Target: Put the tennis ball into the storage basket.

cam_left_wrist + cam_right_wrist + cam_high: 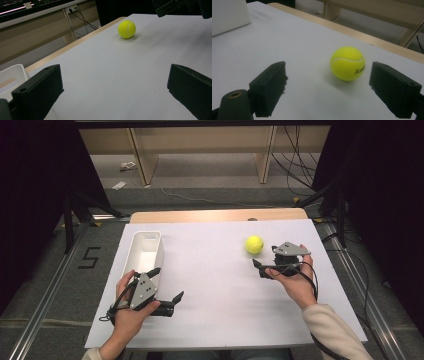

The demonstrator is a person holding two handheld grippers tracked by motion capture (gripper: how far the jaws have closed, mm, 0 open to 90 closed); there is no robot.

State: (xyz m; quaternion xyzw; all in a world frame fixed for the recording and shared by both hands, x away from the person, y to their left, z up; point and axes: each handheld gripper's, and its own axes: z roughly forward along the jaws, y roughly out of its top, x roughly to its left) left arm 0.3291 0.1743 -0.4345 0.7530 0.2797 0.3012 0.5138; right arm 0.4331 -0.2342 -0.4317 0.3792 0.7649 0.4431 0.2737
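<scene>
1. Desk [215,315]: white top, bare wood strip at far edge; near edge cut off by the frame in the high view.
2. White bin [145,251]: left side of desk, near end hidden behind left claw; in the left gripper view just a corner shows.
3. Left claw [167,285]: released, nothing between jaws, just beside the bin.
4. Right claw [328,86]: released, jaws wide, near the ball, not touching.
5. Tennis ball [254,244]: on desk, far right; black logo partly cut off, unreadable.
</scene>
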